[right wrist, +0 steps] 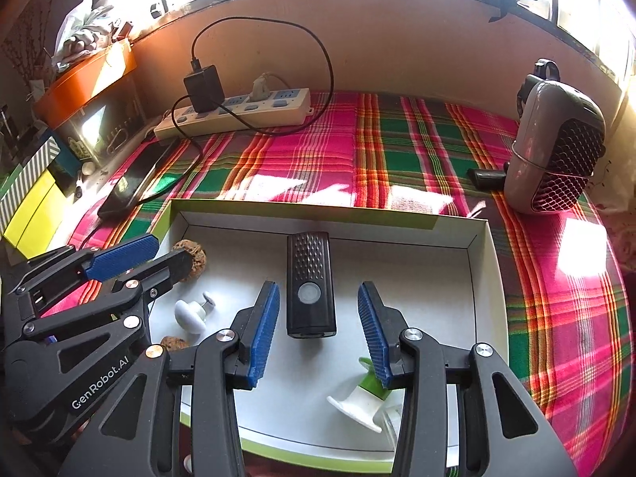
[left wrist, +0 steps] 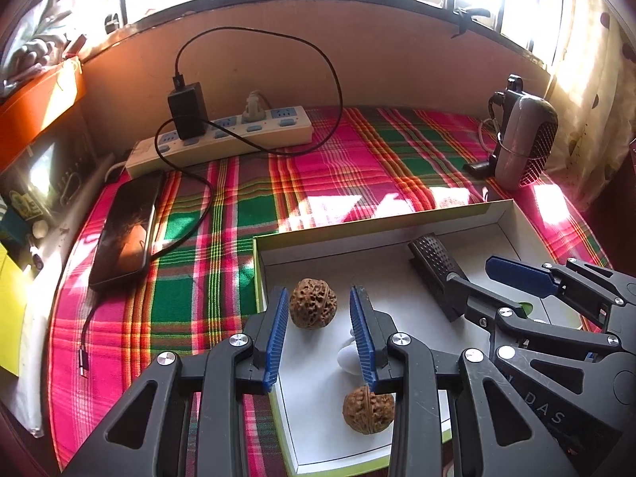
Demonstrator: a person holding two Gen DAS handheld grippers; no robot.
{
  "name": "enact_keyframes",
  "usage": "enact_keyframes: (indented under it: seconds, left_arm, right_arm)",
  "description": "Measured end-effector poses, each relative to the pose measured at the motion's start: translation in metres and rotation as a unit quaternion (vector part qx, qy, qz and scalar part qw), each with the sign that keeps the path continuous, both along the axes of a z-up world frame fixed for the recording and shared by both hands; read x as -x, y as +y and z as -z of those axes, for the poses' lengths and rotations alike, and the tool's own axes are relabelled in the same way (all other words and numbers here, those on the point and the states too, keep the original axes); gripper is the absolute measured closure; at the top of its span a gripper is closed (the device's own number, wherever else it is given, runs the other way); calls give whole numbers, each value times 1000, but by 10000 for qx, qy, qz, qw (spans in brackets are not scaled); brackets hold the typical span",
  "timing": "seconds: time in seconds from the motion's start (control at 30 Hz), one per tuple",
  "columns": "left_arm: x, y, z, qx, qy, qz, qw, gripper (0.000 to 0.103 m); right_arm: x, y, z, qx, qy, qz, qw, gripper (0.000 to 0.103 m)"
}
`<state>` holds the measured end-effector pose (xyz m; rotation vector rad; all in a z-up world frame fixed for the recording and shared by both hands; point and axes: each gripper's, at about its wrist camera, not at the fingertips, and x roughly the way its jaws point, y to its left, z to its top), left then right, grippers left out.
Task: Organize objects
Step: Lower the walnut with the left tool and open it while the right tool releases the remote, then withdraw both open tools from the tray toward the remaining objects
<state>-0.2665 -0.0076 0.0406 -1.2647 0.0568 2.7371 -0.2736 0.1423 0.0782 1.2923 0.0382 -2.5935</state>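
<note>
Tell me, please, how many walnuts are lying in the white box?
2. One walnut lies near the box's left wall, between the left tool's fingers; the other walnut sits nearer the camera, by the front edge. The tools could hide more.

Both wrist cameras are looking steeply down and forward from close above the white box (left wrist: 457, 222) (right wrist: 330, 226), the left one over its left end, sharing the plaid-covered tabletop (left wrist: 357, 147) (right wrist: 397, 151) beyond.

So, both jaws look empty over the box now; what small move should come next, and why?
Probably lift both grippers clear of the box. The black device and the upper walnut already lie inside it, free between open jaws, so nothing there seems left to place.
</note>
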Motion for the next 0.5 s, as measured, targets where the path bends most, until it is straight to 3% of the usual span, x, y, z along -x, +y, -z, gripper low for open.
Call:
enact_keyframes:
  seconds: [0.5]
  left_arm:
    - [-49,6,-17,11,297,-49,9995,73]
  right_arm:
    - [-37,13,-18,18,330,26,9995,60]
